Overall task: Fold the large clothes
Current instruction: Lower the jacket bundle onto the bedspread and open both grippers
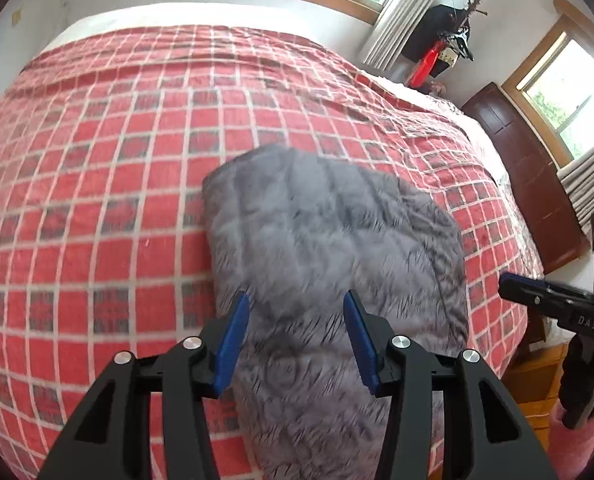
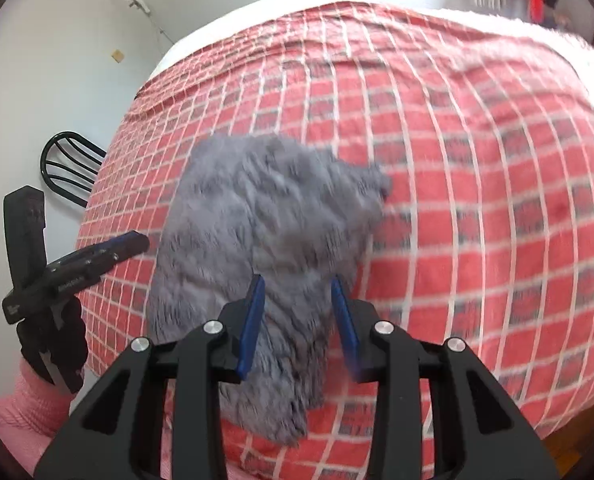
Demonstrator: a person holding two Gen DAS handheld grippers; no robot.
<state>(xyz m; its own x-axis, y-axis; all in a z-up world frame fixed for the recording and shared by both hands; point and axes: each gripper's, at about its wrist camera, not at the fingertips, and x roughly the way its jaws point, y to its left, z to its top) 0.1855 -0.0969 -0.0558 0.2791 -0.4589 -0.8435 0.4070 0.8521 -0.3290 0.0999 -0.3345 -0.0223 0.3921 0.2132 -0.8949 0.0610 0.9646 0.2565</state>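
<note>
While both pairs of tongs hover over the bed, neither is pinching anything: the left tongs [image 1: 297, 340] stand spread, blue pads either side of grey fleece but clear of it, and the right tongs [image 2: 299, 324] are parted too, nothing caught between them. Under them lies the grey fleece garment [image 1: 329, 248], already doubled into a thick, long bundle on the red checked bedspread [image 1: 97, 200], near the bed's front edge. Now the risk, as I judge it! That plush pile is springy and slippery; left loose, the top layer may creep open, and one corner [image 2: 377, 184] already pokes out on the far side. A grab at just the top layer would drag the fold apart. The bundle's near end also seems to hang at the bed's edge, so a careless nudge could slide it off. No baskets or boxes show anywhere.
</note>
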